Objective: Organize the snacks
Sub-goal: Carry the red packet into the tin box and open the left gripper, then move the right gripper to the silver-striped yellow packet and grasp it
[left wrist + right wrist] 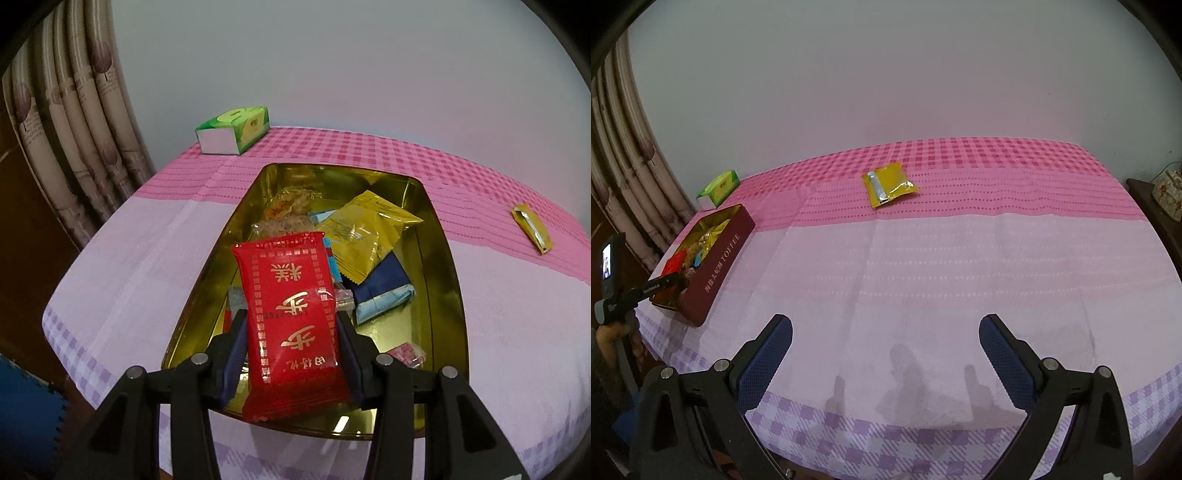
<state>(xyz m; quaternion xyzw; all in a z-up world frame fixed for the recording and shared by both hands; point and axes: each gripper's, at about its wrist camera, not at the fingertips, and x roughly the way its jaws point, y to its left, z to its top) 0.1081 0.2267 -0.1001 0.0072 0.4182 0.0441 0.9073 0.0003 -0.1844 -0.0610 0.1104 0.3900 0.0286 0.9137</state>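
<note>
Left gripper [291, 332], fingers closed on a red snack packet [291, 317] held above the tin [448, 295]; light, crinkly, slippery film, best pinched across its sides. Tin wall reads "TOFFEE". Right gripper [885, 345] fingers wide apart, empty; yellow packet [889, 183] lies well beyond the tin.
</note>
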